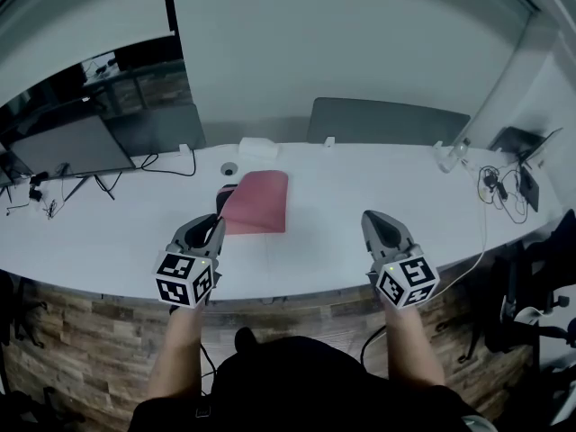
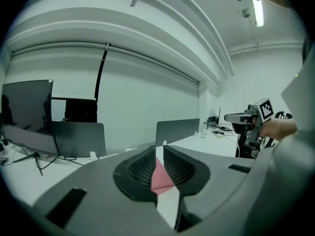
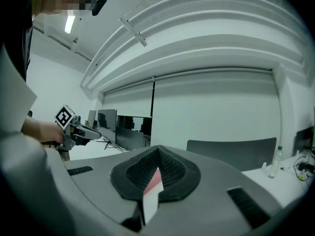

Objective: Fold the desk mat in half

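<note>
A pink desk mat (image 1: 258,202) lies flat on the white desk (image 1: 360,187), with a dark edge showing at its left side. My left gripper (image 1: 216,223) hovers close to the mat's near left corner, its jaws a narrow gap apart with nothing between them. Through that gap the left gripper view shows the mat (image 2: 160,177) lying ahead of my left gripper (image 2: 160,149). My right gripper (image 1: 378,219) hangs over the desk to the right of the mat, shut and empty. In the right gripper view a sliver of the mat (image 3: 153,180) shows below the closed tips of my right gripper (image 3: 158,149).
A monitor (image 1: 72,147) on a stand is at the back left with cables around it. A white box (image 1: 259,147) and a small round object (image 1: 229,169) sit behind the mat. A grey chair back (image 1: 387,120) stands beyond the desk. A bottle (image 1: 447,156) and cables (image 1: 499,187) are at the right end.
</note>
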### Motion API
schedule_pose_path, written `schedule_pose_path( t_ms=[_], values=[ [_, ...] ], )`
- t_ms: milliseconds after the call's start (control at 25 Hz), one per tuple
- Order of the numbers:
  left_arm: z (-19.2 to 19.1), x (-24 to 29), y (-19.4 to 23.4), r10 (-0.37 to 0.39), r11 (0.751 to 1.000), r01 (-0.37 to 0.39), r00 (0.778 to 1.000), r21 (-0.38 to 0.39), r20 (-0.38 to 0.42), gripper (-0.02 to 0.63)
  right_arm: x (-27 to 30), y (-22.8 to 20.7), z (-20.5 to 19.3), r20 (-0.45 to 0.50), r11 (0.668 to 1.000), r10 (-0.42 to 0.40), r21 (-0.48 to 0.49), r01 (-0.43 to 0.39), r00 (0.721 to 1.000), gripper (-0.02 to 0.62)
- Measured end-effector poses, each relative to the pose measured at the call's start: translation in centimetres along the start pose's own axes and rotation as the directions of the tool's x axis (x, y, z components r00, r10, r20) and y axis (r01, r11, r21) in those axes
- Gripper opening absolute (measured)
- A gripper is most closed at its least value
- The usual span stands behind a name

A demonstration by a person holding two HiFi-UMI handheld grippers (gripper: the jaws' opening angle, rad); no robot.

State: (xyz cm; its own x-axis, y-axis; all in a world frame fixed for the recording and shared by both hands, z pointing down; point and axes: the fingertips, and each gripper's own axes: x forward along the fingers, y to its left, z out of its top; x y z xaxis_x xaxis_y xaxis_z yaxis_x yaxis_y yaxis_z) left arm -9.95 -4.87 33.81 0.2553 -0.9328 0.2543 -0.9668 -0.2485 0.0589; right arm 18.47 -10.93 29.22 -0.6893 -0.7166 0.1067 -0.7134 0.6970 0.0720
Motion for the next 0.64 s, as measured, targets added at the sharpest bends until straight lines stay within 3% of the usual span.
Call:
schedule_pose_path(
  t_ms=[640],
  values=[
    [-2.1, 0.0, 2.3, -0.019, 0.999, 0.018, 0.999, -0.031, -0.03, 0.046, 3.3, 4.3, -0.3, -0.028, 0.997, 0.068, 0.025, -0.067, 0.997, 0.002]
  ],
)
